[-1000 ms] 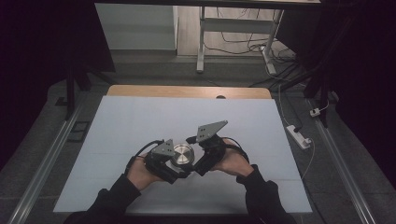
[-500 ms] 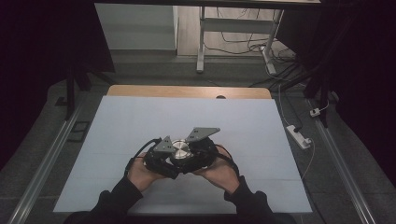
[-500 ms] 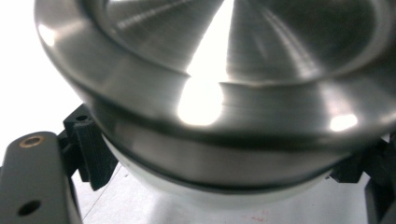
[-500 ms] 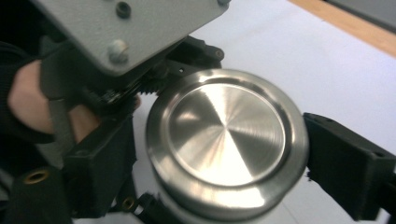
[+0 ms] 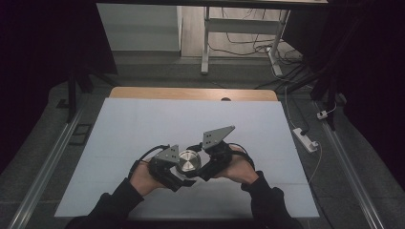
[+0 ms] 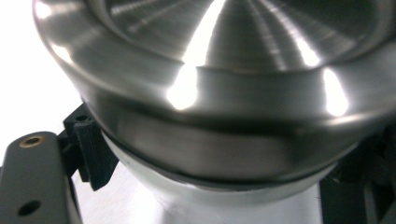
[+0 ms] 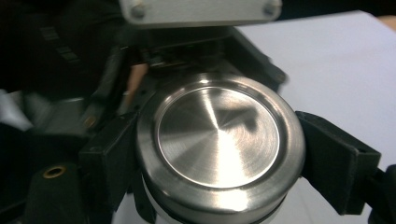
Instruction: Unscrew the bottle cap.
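Near edge of the bench [image 5: 143, 124], middle: both hands drawn in close together, the two tongs meeting over one object.

Object: a round metal container with a brushed steel lid [image 5: 187, 161], shiny, concentric turning marks on the flat top, a raised rim around it. Below the lid a dark seam, then a paler body. It sits between the two tools, just above the white bench surface; I cannot tell whether its base touches the sheet.

Left tongs [image 5: 168, 168]: held in the person's left hand [image 5: 142, 176], grey three-cornered plate on top, lying low and angled toward the right. In the left gripper view the lid's rim looms very close across the top; a black jaw [image 6: 88, 154] presses at the body just under the seam on one side, the other jaw dark at the far edge. Appears clamped on the body below the lid.

Right tongs [image 5: 210, 160]: in the right hand [image 5: 236, 169], plate tilted up higher. In the right gripper view its two black jaws bear on opposite sides of the lid's rim, pads [image 7: 334, 158] flush against metal, no gap visible. Closed around the lid.

Dark sleeves enter from the bottom. Beyond the bench: a power strip [image 5: 305, 139] on the floor at the right, trailing cables.
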A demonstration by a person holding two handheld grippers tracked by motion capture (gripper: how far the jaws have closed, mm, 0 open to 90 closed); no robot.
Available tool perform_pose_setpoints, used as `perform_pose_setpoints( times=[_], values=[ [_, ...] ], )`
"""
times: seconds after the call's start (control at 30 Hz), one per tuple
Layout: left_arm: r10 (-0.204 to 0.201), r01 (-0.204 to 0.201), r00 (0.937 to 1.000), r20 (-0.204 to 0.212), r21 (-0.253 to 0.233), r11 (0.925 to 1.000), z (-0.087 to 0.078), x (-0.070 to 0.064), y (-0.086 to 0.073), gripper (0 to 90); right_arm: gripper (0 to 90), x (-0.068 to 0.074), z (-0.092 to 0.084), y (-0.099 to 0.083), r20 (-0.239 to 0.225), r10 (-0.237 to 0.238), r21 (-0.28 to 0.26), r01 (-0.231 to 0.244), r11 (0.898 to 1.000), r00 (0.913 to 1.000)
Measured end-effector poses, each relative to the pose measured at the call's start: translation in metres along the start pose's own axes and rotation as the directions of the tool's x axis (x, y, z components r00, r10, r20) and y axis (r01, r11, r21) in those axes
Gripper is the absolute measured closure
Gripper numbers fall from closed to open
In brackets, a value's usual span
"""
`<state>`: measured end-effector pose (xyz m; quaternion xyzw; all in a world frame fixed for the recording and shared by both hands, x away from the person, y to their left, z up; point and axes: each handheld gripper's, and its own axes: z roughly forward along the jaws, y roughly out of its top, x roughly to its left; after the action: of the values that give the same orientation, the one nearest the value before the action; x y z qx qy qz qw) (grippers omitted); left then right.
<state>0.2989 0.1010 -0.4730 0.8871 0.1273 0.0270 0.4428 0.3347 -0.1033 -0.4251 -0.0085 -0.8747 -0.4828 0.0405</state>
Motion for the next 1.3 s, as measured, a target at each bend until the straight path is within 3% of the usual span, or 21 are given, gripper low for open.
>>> perform_pose_setpoints(
  times=[0.03,0.1,0.2,0.23,0.27,0.33,0.4,0.53,0.63,0.67,0.7,0.77,0.83,0.87,0.97,1.0,1.03,1.13,1.17,1.23,1.3],
  values=[
    [0.006,-0.006,0.9998,0.021,-0.009,0.9999,0.002,-0.002,0.001,15.4,17.8,-0.001,-0.002,-0.002,-0.024,-0.014,-0.007,0.014,1.000,0.9996],
    [0.008,-0.008,0.9998,0.018,-0.008,0.9999,0.002,-0.003,0.001,15.4,17.2,-0.002,-0.003,-0.003,-0.045,-0.011,-0.011,0.011,1.000,0.9989],
    [-0.018,0.018,0.9992,-0.036,-0.004,0.9998,-0.001,0.000,0.001,15.4,6.0,0.000,-0.001,0.000,0.005,0.035,0.017,-0.035,0.999,0.9994],
    [-0.018,0.018,0.9992,-0.036,-0.004,0.9998,-0.001,0.000,0.001,15.4,3.7,0.001,-0.002,0.002,0.028,0.060,0.028,-0.060,0.998,0.9978],
    [-0.063,0.062,0.9947,-0.080,-0.018,0.9979,-0.003,0.003,-0.001,15.4,1.6,0.002,-0.003,0.004,0.068,0.080,0.037,-0.082,0.996,0.9945],
    [-0.098,0.096,0.9874,-0.124,-0.022,0.9951,-0.005,0.007,-0.003,15.4,1.0,0.004,-0.005,0.008,0.154,0.124,0.037,-0.132,0.991,0.9802],
    [-0.124,0.122,0.9793,-0.160,-0.021,0.9923,-0.006,0.009,-0.005,15.4,1.1,0.007,-0.004,0.011,0.257,0.153,0.036,-0.167,0.985,0.9543],
    [-0.143,0.143,0.9709,-0.192,-0.014,0.9897,-0.005,0.009,-0.005,15.4,5.0,0.014,0.009,0.015,0.371,0.181,0.015,-0.200,0.980,0.9108],
    [-0.143,0.144,0.9698,-0.198,-0.010,0.9896,-0.003,0.007,-0.004,15.4,6.1,0.018,0.016,0.016,0.378,0.189,0.010,-0.208,0.978,0.9061],
    [-0.137,0.139,0.9707,-0.197,-0.006,0.9903,-0.002,0.006,-0.003,15.4,6.5,0.020,0.020,0.016,0.396,0.185,0.013,-0.207,0.978,0.8995],
    [-0.131,0.133,0.9718,-0.196,-0.001,0.9911,-0.001,0.005,-0.003,15.4,11.8,0.025,0.026,0.017,0.430,0.169,0.015,-0.194,0.981,0.8869],
    [-0.127,0.130,0.9722,-0.196,-0.001,0.9915,-0.001,0.004,-0.002,15.4,17.7,0.027,0.028,0.017,0.442,0.161,0.014,-0.186,0.982,0.8824],
    [-0.120,0.121,0.9771,-0.176,-0.002,0.9926,-0.002,0.003,-0.002,15.4,18.0,0.027,0.026,0.017,0.433,0.149,0.015,-0.172,0.985,0.8892],
    [-0.111,0.112,0.9809,-0.159,-0.002,0.9937,-0.003,0.003,-0.001,15.4,18.1,0.027,0.025,0.017,0.416,0.150,0.018,-0.173,0.985,0.8971],
    [-0.101,0.101,0.9864,-0.130,-0.007,0.9948,-0.004,0.003,-0.001,15.4,18.1,0.023,0.018,0.015,0.344,0.127,0.019,-0.143,0.990,0.9302],
    [-0.071,0.071,0.9939,-0.084,-0.005,0.9975,-0.005,0.003,-0.001,15.4,18.1,0.021,0.016,0.014,0.308,0.116,0.017,-0.128,0.992,0.9444],
    [-0.052,0.051,0.9969,-0.060,-0.008,0.9987,-0.006,0.003,0.000,15.4,18.2,0.019,0.013,0.013,0.262,0.110,0.013,-0.117,0.993,0.9587],
    [-0.003,0.003,1.0000,0.007,-0.013,0.9999,-0.006,0.000,0.001,15.4,18.2,0.012,0.005,0.009,0.112,0.052,0.001,-0.052,0.999,0.9923],
    [0.010,-0.010,0.9996,0.027,-0.016,0.9998,-0.006,-0.001,0.002,15.4,18.1,0.010,0.003,0.008,0.069,0.015,-0.003,-0.015,1.000,0.9975],
    [0.022,-0.021,0.9990,0.039,-0.012,0.9997,-0.005,-0.003,0.002,15.4,18.2,0.008,0.001,0.004,-0.003,-0.044,-0.012,0.044,0.999,0.9990],
    [0.033,-0.033,0.9984,0.046,-0.007,0.9994,-0.002,-0.005,0.004,15.4,18.0,0.005,0.000,0.001,-0.052,-0.058,-0.024,0.057,0.998,0.9970]
  ],
)
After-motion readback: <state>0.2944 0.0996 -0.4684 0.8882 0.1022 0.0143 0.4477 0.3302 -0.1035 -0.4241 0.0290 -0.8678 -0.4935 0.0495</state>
